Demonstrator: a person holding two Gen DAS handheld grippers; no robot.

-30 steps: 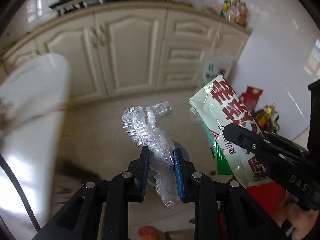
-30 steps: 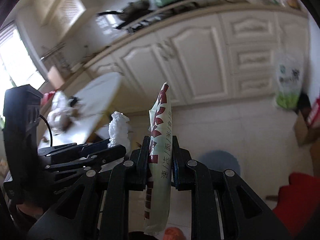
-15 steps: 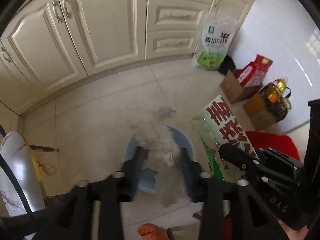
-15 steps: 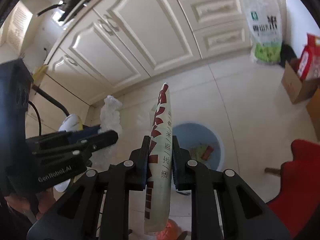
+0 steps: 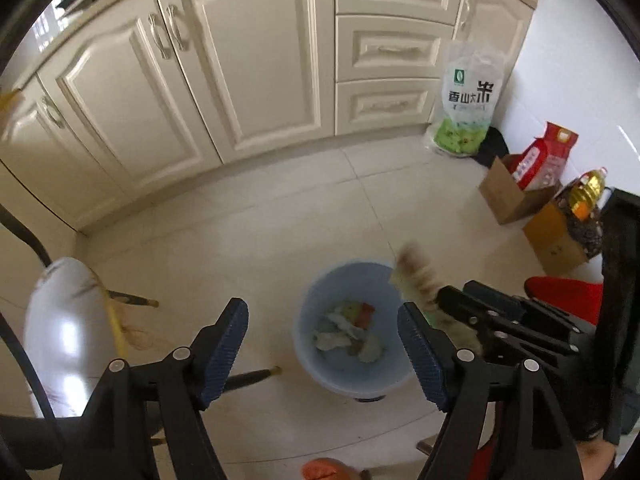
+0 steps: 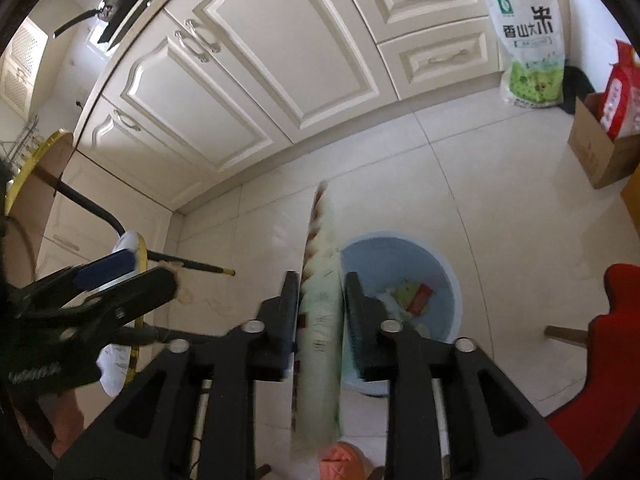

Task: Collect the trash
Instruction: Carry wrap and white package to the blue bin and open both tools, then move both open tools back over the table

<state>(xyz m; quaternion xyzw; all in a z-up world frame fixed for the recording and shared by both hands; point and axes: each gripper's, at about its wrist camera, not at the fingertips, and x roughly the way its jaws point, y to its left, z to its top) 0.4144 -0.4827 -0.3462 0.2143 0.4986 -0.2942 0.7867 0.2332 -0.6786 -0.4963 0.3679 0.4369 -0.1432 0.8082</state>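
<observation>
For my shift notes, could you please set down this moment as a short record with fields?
Setting: kitchen floor by cream cabinets
Bin: light blue trash bin, trash already inside
Left tool: jaws opening, nothing between them
Right tool: jaws opening, blurred food wrapper between them, beside the bin in this view
Nearby: rice bag against the drawers, cardboard boxes by the wall

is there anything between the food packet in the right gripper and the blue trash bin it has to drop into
Nothing visible blocks it. The food packet, blurred, sits between the opening jaws of the right gripper, and the blue bin stands open-topped just beyond and below.
</observation>
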